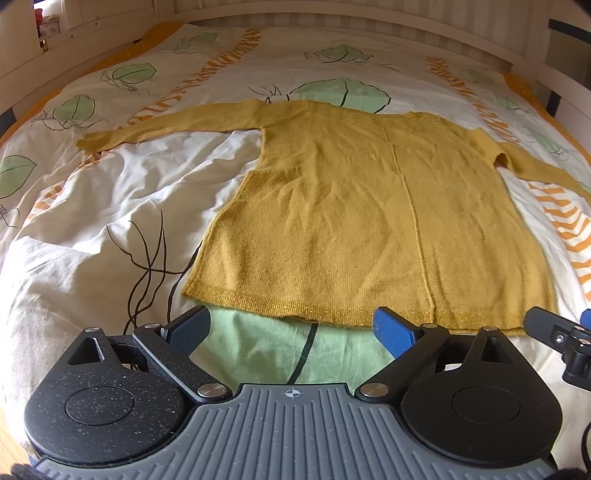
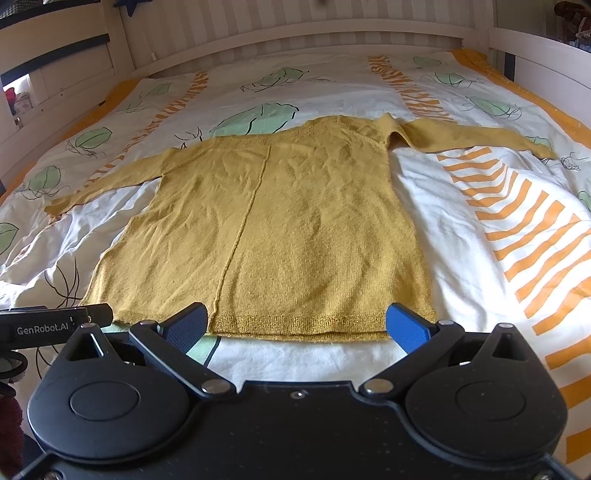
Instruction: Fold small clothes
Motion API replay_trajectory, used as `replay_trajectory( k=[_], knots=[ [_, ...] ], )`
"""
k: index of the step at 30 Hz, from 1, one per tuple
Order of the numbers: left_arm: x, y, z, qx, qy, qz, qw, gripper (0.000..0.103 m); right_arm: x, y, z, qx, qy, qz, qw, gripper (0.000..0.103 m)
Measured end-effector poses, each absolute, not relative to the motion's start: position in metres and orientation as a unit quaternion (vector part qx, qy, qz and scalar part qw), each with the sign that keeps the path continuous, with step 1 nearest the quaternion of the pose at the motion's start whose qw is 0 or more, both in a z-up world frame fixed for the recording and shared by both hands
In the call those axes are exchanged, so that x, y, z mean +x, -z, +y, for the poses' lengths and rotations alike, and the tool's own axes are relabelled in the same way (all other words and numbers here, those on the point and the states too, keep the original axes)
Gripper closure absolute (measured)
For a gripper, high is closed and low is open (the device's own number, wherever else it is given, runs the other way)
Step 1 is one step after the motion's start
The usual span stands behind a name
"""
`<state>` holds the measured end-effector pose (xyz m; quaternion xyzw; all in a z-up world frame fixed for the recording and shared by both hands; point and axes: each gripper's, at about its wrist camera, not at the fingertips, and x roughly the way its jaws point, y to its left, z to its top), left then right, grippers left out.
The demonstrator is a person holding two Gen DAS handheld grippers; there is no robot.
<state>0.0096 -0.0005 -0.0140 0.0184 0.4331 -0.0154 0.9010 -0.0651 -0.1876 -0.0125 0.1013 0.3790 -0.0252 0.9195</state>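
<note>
A mustard-yellow knitted sweater [image 1: 369, 206] lies flat on the bed, hem towards me, both sleeves spread out to the sides. It also shows in the right wrist view [image 2: 280, 229]. My left gripper [image 1: 291, 328] is open and empty, just short of the hem's left half. My right gripper [image 2: 295, 325] is open and empty, at the hem's right half, its fingertips close to the hem edge. The right gripper's edge shows in the left wrist view [image 1: 561, 339].
The sweater rests on a white duvet [image 1: 110, 206] with green leaves and orange stripes. A white wooden bed frame [image 2: 295, 33] runs along the far side and both ends. The left gripper's body shows at the left of the right wrist view [image 2: 44, 325].
</note>
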Motion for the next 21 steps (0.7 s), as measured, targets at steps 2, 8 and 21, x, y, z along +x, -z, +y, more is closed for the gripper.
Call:
replay_trajectory(
  k=[2, 8, 21],
  knots=[
    [0.010, 0.015, 0.000, 0.017, 0.015, 0.435, 0.900, 0.007, -0.064, 0.013, -0.189, 0.105, 0.024, 0.381, 0.918, 0.001],
    [0.016, 0.013, -0.001, 0.017, 0.018, 0.435, 0.900, 0.007, -0.059, 0.014, -0.193, 0.112, 0.023, 0.390, 0.914, 0.001],
    [0.071, -0.006, -0.018, 0.044, 0.042, 0.389, 0.919, 0.007, -0.022, 0.006, -0.228, 0.134, 0.000, 0.363, 0.922, 0.001]
  ],
)
